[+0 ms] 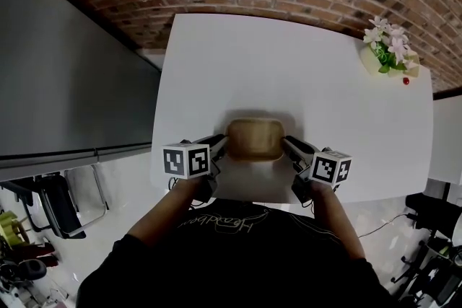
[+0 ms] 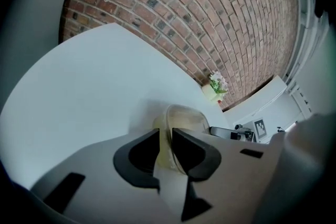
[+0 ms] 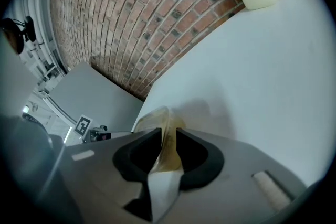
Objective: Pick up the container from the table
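Head view shows the container (image 1: 254, 138) well apart from the flower pot (image 1: 386, 54), toward the table's (image 1: 289, 68) opposite side. The left gripper (image 1: 220, 146) and right gripper (image 1: 289, 146) each pinch an end wall, probably to lift it level.

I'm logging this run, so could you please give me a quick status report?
Left tool shut on container rim. Right tool shut on opposite rim. Nothing blocking the lift; flower pot sits at far corner.

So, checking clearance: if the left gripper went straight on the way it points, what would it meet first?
The container: its near wall sits between the left gripper's jaws. Beyond it, likely the right gripper.
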A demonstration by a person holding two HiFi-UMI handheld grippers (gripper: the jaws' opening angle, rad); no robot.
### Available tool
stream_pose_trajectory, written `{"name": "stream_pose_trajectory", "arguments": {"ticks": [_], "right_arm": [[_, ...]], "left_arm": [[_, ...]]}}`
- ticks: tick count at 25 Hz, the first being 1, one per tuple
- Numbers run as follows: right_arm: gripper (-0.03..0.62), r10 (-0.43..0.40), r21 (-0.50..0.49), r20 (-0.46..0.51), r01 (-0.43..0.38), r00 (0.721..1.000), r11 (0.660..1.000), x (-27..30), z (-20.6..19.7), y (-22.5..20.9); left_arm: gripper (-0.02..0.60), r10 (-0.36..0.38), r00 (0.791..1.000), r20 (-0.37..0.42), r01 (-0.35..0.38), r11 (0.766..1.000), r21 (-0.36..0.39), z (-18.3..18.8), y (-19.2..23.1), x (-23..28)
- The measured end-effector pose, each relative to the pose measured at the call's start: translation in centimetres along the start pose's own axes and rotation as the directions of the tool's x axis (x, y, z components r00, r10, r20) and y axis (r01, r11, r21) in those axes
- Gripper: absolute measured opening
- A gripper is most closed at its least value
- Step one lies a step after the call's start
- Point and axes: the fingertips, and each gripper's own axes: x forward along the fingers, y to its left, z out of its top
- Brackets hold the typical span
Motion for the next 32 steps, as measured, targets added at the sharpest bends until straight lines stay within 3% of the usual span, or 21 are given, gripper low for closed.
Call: {"name": "stream_pose_trajectory", "arguments": {"ticks": [9, 17, 32], "right_arm": [[0.064, 0.000, 0.037, -0.008, 0.000, 1.000, 0.999, 0.1, -0.1, -0.2], [0.049, 0.052, 0.068, 0.026, -0.053, 0.998, 0.996, 0.0, -0.1, 1.1], [0.046, 0.079, -0.081, 0.126, -0.069, 0.989, 0.994, -5.7, -1.0, 5.1]], "left_arm": [[0.058, -0.018, 1.000, 0.003, 0.018, 0.999, -0.045, 0.0, -0.1, 0.1], [0.049, -0.010, 1.000, 0.029, 0.011, 0.998, -0.057, -0.2, -0.5, -0.5], [0.046, -0.029, 0.989, 0.147, 0.026, 1.000, 0.017, -2.3, -5.4, -5.7]]}}
